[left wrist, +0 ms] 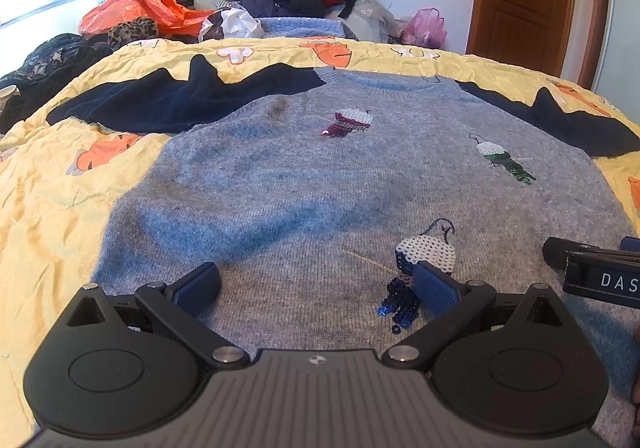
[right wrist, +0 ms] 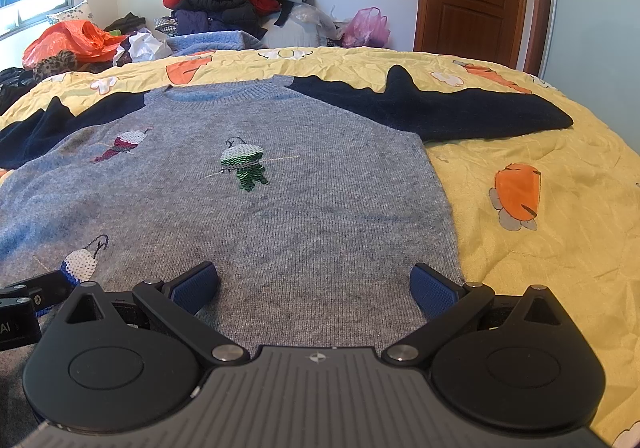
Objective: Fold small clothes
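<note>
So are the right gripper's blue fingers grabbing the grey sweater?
Cannot tell if they touch. In the right wrist view the right gripper is open above the grey sweater, gripping nothing; any gap beneath is hidden.

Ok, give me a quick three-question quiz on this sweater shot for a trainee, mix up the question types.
1. True or false: the grey sweater lies flat on the yellow bedspread with both navy sleeves spread outward.
2. Multiple choice: the jaws of the left gripper and the right gripper stand A) shut on the hem, B) open above the lower sweater, C) shut on a sleeve.
3. Fill in: the sequin patch nearest the left gripper has a white top and a ___ lower part.

Key: 1 true; 2 B; 3 blue.
</note>
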`<state>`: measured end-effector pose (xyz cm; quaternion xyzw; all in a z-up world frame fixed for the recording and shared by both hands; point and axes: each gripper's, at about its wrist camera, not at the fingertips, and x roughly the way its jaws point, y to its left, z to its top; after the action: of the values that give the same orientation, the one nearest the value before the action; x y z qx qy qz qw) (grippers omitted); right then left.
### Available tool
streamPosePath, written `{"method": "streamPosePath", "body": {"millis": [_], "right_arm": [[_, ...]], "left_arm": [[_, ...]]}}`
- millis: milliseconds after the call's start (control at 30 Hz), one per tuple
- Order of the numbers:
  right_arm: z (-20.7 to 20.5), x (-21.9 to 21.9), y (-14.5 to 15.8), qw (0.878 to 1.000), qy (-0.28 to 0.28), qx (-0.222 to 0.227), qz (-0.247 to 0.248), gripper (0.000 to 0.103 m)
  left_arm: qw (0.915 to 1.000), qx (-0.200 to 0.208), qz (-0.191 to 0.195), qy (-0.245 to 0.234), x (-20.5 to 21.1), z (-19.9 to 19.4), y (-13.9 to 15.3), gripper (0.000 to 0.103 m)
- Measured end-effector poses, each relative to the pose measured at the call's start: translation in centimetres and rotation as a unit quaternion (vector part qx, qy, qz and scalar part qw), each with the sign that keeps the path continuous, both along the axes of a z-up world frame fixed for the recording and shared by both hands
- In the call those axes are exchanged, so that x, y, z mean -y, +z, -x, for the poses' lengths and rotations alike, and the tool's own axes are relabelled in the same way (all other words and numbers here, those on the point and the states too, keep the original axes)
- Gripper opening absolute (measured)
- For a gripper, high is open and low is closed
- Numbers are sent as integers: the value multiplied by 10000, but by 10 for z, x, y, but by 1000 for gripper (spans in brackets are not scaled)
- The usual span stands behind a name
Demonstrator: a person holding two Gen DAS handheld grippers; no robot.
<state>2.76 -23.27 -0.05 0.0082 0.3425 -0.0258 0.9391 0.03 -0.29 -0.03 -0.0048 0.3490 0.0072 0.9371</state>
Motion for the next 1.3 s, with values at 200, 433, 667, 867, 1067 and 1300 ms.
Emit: {"method": "streamPosePath", "body": {"millis": [200, 433, 667, 867, 1067, 1300], "right_arm": [[0, -3, 1, 10000, 5, -18, 80, 103], [0, -4, 3, 10000, -4, -14, 60, 103], [2, 0, 0, 10000, 14, 9, -26, 103], [0, -2, 0, 10000, 16, -13, 44, 103], [0, -2, 0, 10000, 16, -13, 45, 103], [0, -1, 0, 10000, 16, -12, 45, 103]], "left_arm": [[10000, -32, -10, 27, 1, -1, 1, 103], [10000, -1, 20, 51, 0, -1, 1, 103], [10000, 18, 56, 26, -2, 0, 1, 103], [10000, 18, 36, 11, 0, 0, 0, 103], [10000, 17, 33, 14, 0, -1, 0, 103], [10000, 17, 34, 14, 0, -1, 1, 103]]}}
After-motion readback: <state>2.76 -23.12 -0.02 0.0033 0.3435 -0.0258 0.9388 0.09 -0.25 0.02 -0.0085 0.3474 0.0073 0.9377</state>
